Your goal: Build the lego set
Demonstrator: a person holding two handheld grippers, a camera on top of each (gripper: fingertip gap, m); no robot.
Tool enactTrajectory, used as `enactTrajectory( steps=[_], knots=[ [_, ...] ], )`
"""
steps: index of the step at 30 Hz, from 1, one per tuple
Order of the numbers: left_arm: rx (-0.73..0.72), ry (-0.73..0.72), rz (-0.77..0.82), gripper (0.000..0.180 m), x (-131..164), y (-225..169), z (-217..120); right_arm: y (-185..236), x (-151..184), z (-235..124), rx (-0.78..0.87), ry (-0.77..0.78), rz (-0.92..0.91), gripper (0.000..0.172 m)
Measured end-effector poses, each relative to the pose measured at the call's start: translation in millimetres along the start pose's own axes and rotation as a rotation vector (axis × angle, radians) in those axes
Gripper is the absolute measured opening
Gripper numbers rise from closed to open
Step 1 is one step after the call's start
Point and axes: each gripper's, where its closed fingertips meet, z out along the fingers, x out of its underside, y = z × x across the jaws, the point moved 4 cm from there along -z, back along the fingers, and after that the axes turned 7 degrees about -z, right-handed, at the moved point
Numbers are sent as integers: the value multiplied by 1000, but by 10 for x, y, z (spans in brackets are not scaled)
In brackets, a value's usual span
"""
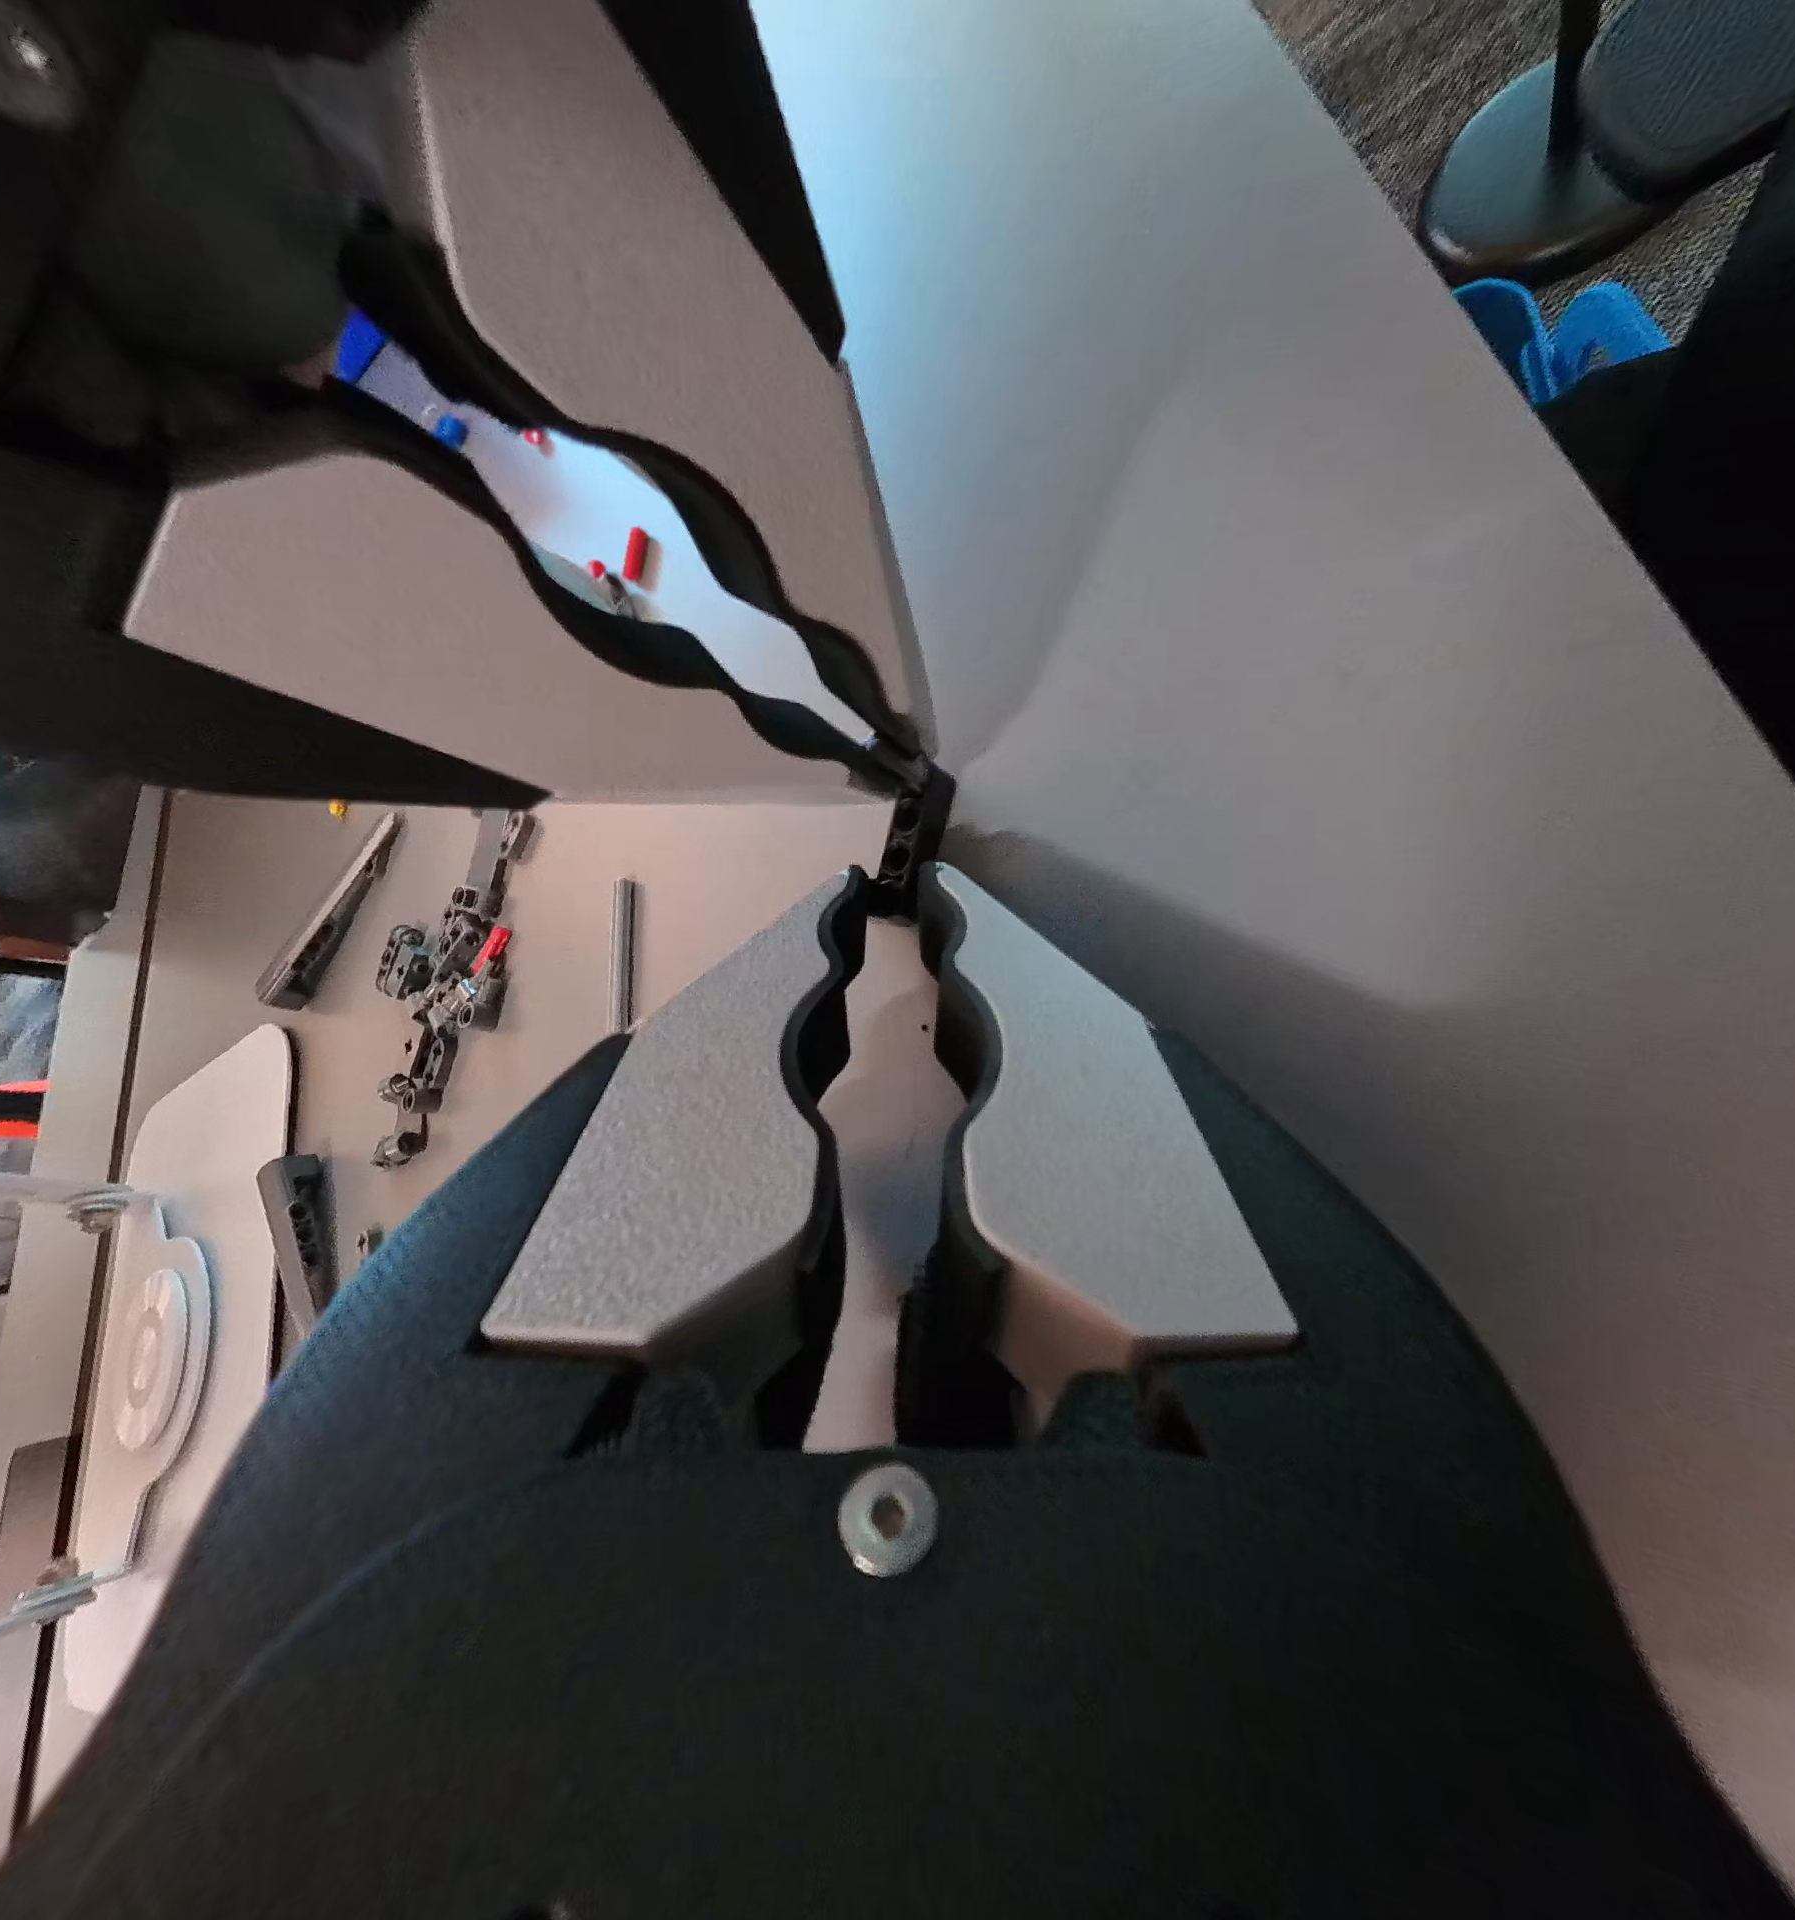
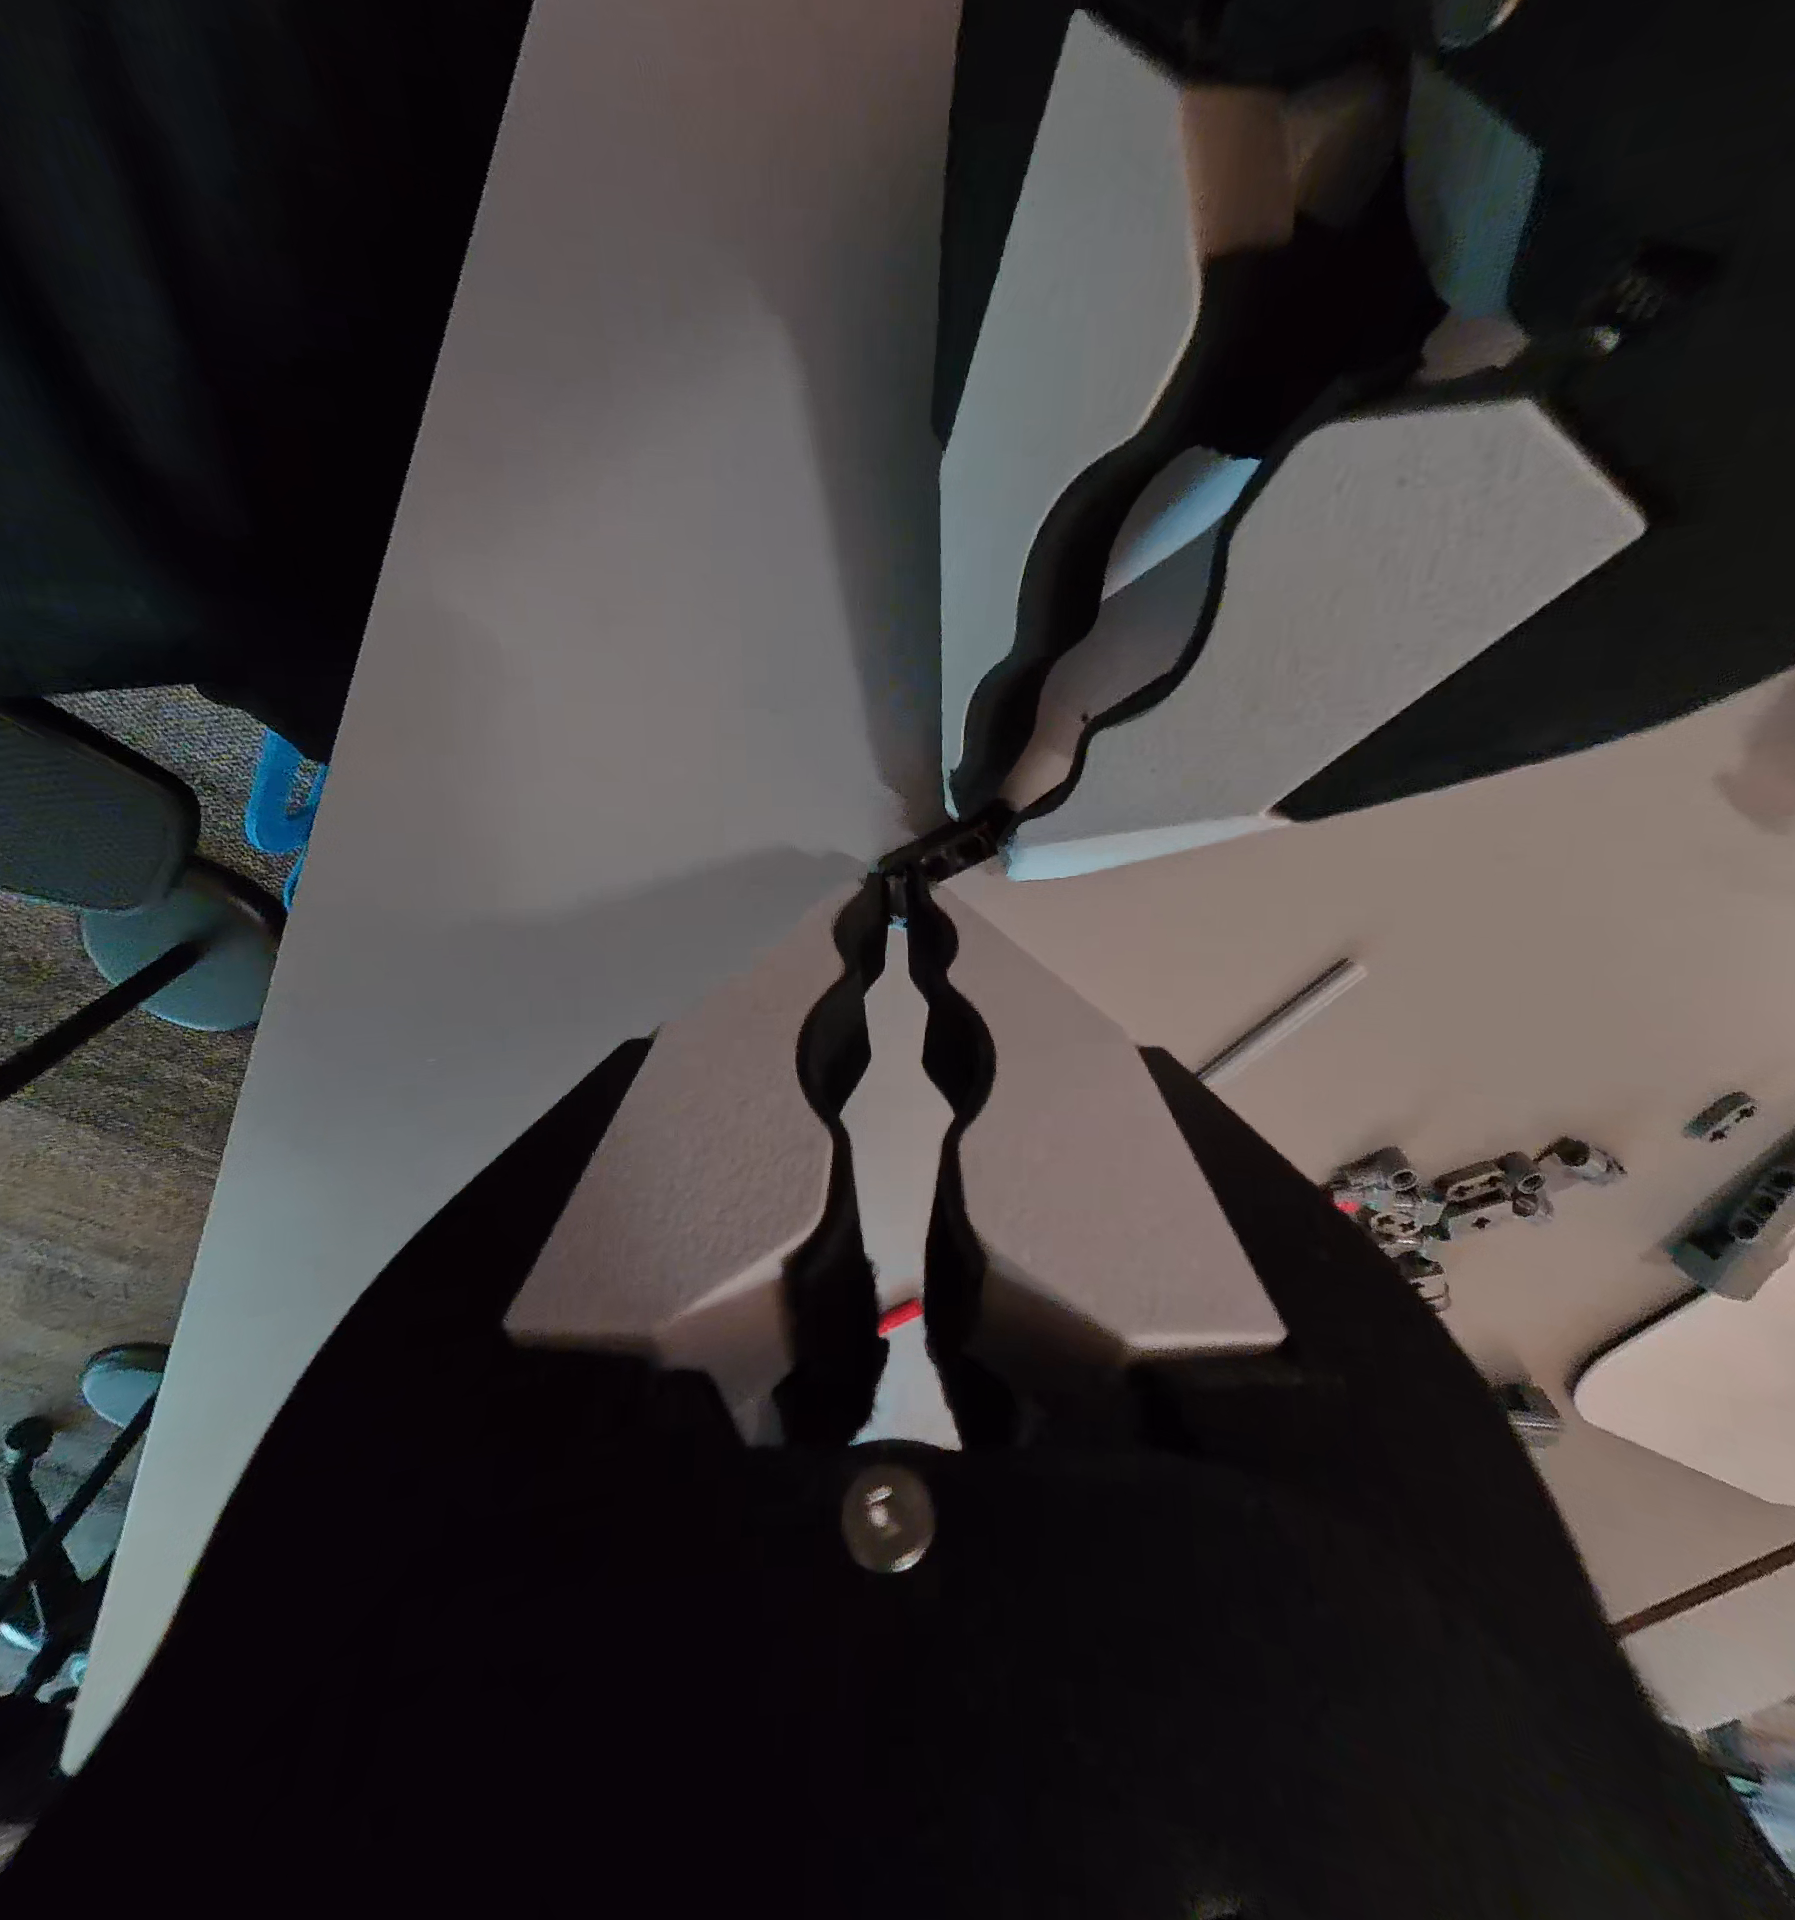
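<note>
Counter (image 1: pixel 1288 644), pale and wide, lying beneath both tools, edge close by with carpet and a chair base beyond. Left tool (image 1: pixel 888 894) nearly closed, pads clamped on the lower end of a short black perforated beam (image 1: pixel 914 831), held clear of the counter. Right tool (image 2: pixel 898 904) fully closed at the tips, pinching what appears to be a small dark pin or connector at the beam's other end; exact part too small to tell. Tools meeting tip to tip at an angle, beam (image 2: pixel 960 847) bridging between them. Risk, judged: any twist or pull between the two grips likely to lever the beam out of the left pads, only its end being caught. Risk, judged: drop near the counter edge likely to send the piece to the floor. Farther off, grey assembly (image 1: pixel 446 977), grey axle (image 1: pixel 621 951), loose red pins (image 1: pixel 635 553): well apart, not likely disturbed.
</note>
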Motion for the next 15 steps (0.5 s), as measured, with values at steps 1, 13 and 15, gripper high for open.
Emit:
enactTrajectory(
  steps=[1, 13, 15],
  knots=[
    [-1, 3, -6, 8, 1, 0, 0, -1, 4, -1, 0, -2, 3, 0],
    [-27, 40, -30, 8, -1, 7, 1, -82, 202, -335, 127, -163, 197, 20],
    [-35, 52, -22, 8, 6, 15, -9, -42, 289, -414, 166, -176, 248, 18]
  ],
)
